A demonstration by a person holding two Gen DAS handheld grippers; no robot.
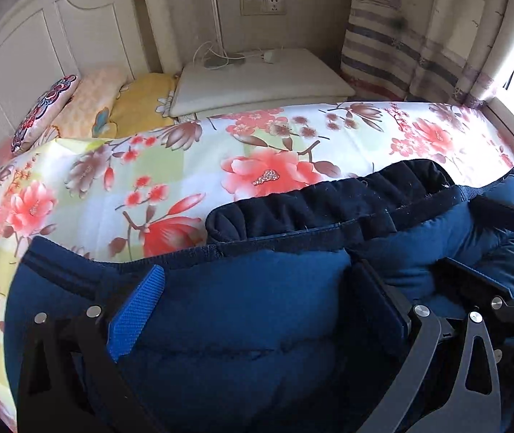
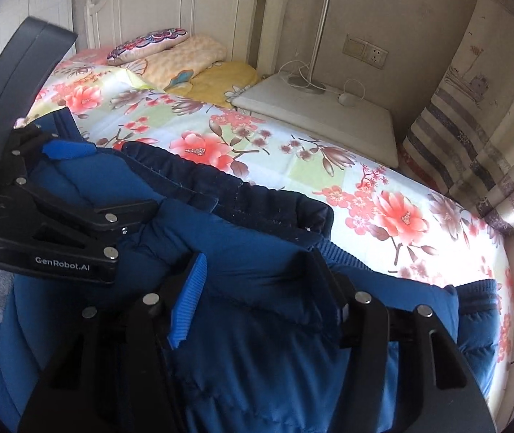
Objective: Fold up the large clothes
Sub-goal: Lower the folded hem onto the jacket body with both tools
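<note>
- On the bed (image 1: 192, 151), over the floral sheet, lies a blue padded jacket (image 1: 242, 310), bunched up near the cameras, its dark fleece collar (image 1: 332, 202) facing the headboard (image 1: 44, 39).
- Left tool (image 1: 257, 310): spread wide over the jacket, padding bulging between the pads, no pinch seen.
- Right tool (image 2: 257, 296): partly spread, a fold of jacket between its fingers; whether the pads press on it cannot be told.
- In the right wrist view the left tool sits just beside the right one at left, both crowded over the same stretch of cloth.
- Pillows (image 2: 170, 54) stacked at the head of the bed, well apart from the jacket.
- White nightstand (image 2: 325, 115) beside the bed carries a lamp base (image 2: 307, 84) and a loose cord.
- Striped curtain (image 2: 473, 133) at right; wall socket (image 2: 365, 52) above the nightstand.
</note>
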